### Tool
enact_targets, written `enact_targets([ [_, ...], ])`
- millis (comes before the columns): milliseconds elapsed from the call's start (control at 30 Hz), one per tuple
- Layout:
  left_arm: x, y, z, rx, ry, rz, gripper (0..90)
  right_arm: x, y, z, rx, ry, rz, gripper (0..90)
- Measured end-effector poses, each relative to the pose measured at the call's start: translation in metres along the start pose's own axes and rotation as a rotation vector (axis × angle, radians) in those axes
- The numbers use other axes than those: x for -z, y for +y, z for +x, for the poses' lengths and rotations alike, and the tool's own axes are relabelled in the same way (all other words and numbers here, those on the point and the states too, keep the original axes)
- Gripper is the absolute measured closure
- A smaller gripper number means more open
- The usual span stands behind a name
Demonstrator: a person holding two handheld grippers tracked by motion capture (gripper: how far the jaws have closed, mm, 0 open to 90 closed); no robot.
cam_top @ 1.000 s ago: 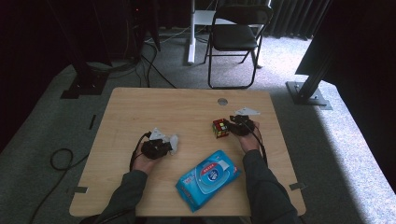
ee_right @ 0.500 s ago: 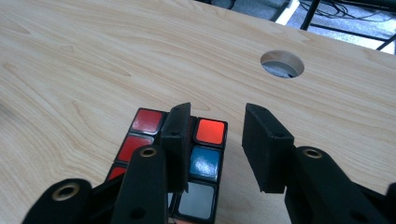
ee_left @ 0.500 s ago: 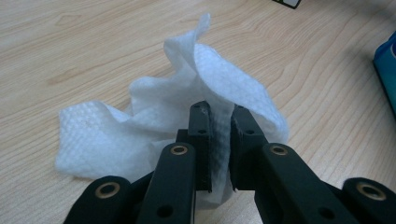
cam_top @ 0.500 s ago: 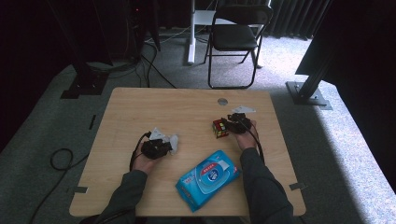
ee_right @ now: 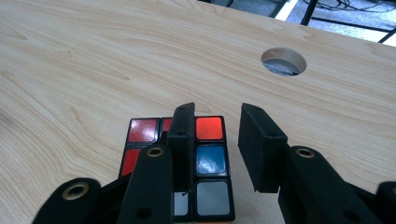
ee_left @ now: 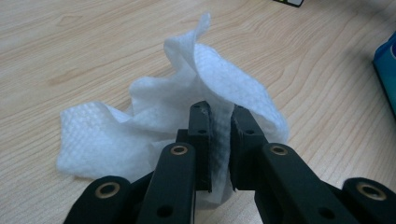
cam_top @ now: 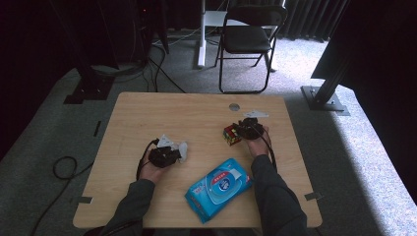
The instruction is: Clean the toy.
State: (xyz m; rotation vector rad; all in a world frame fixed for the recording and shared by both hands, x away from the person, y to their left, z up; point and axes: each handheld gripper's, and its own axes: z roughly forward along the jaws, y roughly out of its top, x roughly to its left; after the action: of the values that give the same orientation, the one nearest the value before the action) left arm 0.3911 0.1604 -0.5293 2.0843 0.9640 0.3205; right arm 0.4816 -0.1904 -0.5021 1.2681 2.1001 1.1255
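On table [cam_top: 147,113], left tool [ee_left: 219,140] clamped on wipe [ee_left: 154,121]; right tool [ee_right: 219,140] agape over cube [ee_right: 210,154].

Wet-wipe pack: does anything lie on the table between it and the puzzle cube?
No. In the high view, only bare tabletop separates the wet-wipe pack from the puzzle cube.

Dim room, grey carpet [cam_top: 344,162]
A black folding chair [cam_top: 248,37] stands beyond the wooden table's [cam_top: 147,113] far edge; daylight falls right.
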Motion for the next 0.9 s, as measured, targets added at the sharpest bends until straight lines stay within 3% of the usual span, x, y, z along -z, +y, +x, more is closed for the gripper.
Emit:
enact_targets([
  [700,0.001,0.000,0.000,0.000,0.001,-0.002,81.3,0.009,-0.003,-0.002,-0.034,-0.029,0.010,67.4],
  [900,-0.001,0.000,-0.001,-0.004,0.000,0.002,81.2,0.015,-0.007,-0.002,-0.049,-0.016,0.010,67.4],
])
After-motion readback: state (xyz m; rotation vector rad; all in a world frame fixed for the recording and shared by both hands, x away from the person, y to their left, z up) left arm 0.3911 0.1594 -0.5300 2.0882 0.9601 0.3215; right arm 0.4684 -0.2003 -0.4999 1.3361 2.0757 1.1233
